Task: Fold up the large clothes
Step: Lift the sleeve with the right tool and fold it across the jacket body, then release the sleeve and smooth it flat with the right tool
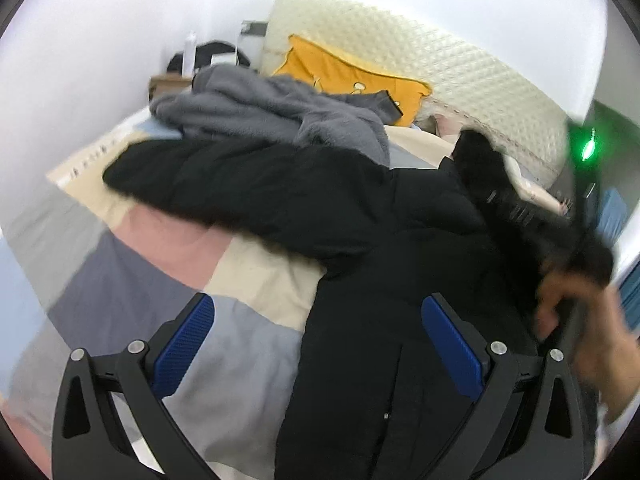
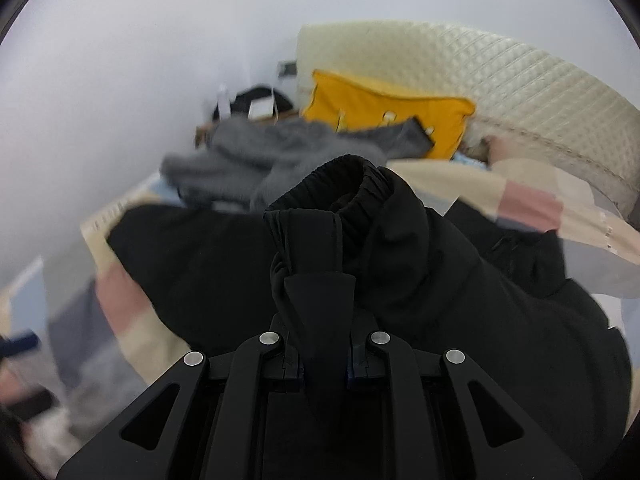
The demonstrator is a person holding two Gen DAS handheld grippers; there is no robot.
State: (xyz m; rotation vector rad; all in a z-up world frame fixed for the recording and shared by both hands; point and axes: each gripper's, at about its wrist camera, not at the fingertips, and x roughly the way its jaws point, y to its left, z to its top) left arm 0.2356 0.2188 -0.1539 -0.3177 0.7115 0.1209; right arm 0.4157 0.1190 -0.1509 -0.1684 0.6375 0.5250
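Observation:
A large black padded jacket (image 1: 360,216) lies spread on the bed, one sleeve reaching left. My left gripper (image 1: 318,320) is open and empty, hovering over the jacket's left edge, with its blue pads (image 1: 184,344) wide apart. My right gripper (image 2: 320,364) is shut on a fold of the black jacket (image 2: 420,256) near its ribbed sleeve cuff (image 2: 352,184), which stands raised before the camera. In the left wrist view the right gripper and the hand (image 1: 576,312) holding it show blurred at the right edge.
The bed has a patchwork cover (image 1: 132,280) in pink, cream and grey. A grey fleece garment (image 1: 272,116) is heaped behind the jacket. A yellow pillow (image 1: 352,76) leans on the cream quilted headboard (image 1: 460,72). A cluttered nightstand (image 1: 172,82) stands at the back left.

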